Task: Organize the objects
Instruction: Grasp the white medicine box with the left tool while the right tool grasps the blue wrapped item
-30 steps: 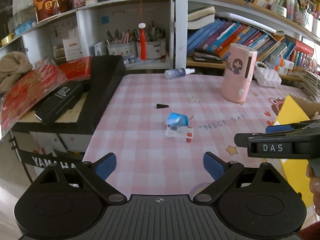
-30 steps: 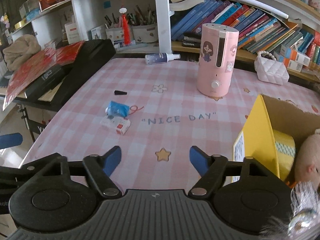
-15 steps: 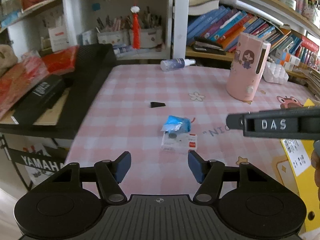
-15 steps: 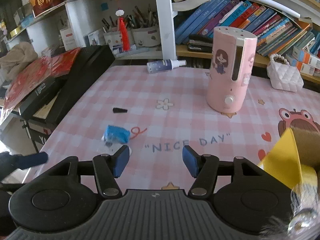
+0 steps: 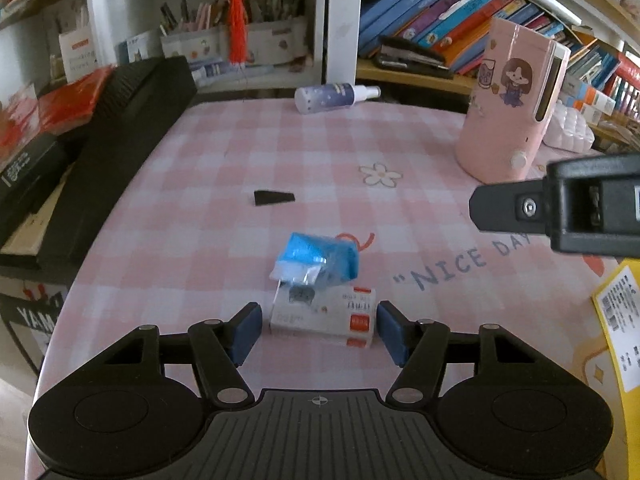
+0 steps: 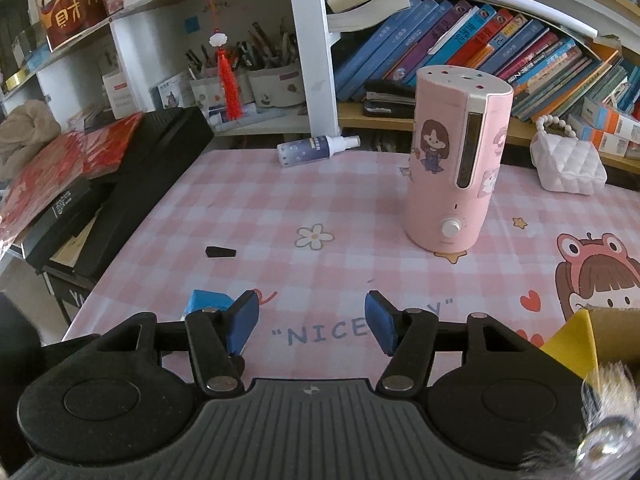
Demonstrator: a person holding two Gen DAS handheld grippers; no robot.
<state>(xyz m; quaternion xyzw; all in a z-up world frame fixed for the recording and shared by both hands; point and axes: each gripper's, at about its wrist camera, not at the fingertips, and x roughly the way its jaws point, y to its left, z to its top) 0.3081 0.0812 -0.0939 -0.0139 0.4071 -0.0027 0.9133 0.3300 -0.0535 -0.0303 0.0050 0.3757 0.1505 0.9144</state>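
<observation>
The left hand-held gripper (image 5: 319, 330) sits low over the desk (image 5: 208, 216), which carries a pink checked mat, with its two blue pads either side of a small white box with red labels (image 5: 323, 316). Its jaws have just been closing; the right pad appears to touch the box's end while a narrow gap shows at the left pad, so a firm grip is not confirmed. A crumpled blue packet (image 5: 320, 258) lies against the far edge of the box, partly on top of it. Beyond these, a small black wedge-shaped piece (image 5: 273, 197) lies alone on the mat, and a spray bottle (image 5: 334, 97) lies on its side at the desk's far edge. A pink humidifier with a cartoon girl (image 6: 456, 168) stands upright toward the right, with a white quilted pouch (image 6: 568, 166) behind it. The right hand-held gripper (image 6: 312, 322) is over the mat's "NICE DAY" lettering (image 6: 320, 332), jaws parted and nothing between them; they too have just been closing. A yellow cardboard box (image 6: 570, 340) shows at the right edge, just beside that gripper. Bookshelves (image 6: 460, 40) line the wall behind the desk.
</observation>
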